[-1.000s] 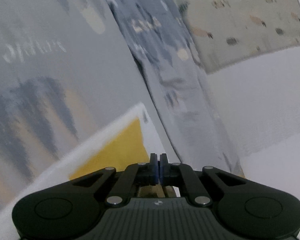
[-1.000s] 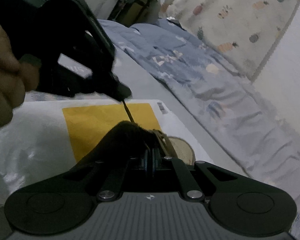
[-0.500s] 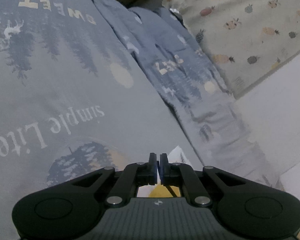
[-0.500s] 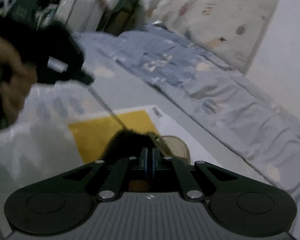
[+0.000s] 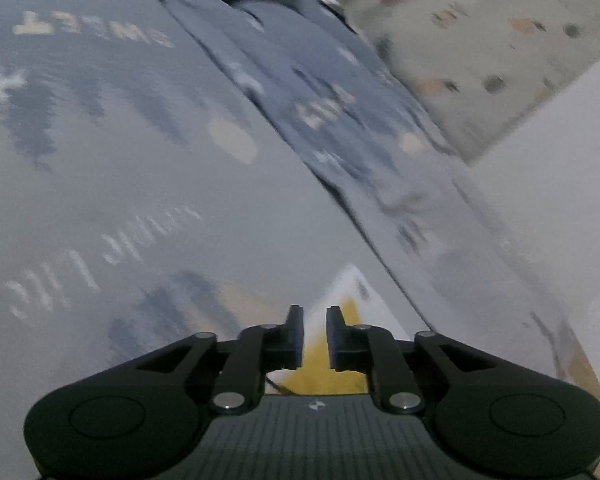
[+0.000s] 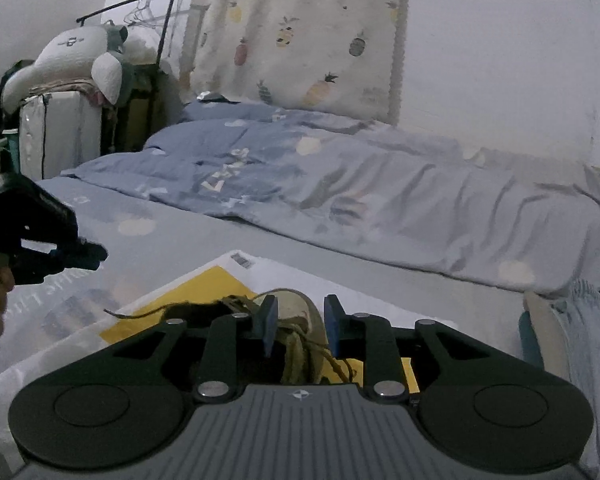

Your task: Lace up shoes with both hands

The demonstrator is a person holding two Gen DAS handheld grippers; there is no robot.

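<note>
Item: tan low shoe (image 6: 300, 320) on yellow-and-white plastic bag (image 6: 204, 288), on the bed. It lies just below my right tongs (image 6: 300, 322), toe pointing away, long axis along the fingers; heel hidden. Dark lace end (image 6: 140, 314) trails left. Right tongs just parted, narrow, empty. Left tongs (image 5: 314, 336) just opened, slim gap, empty; view blurred.

Dim, flat bluish indoor light, no glare or hard shadows; left wrist view motion-smeared ahead of the jaws, bedsheet (image 5: 148, 168) lettering unreadable; right wrist view sharper, slight blur on the quilt (image 6: 340, 184), fisheye bending and dark corners.
</note>
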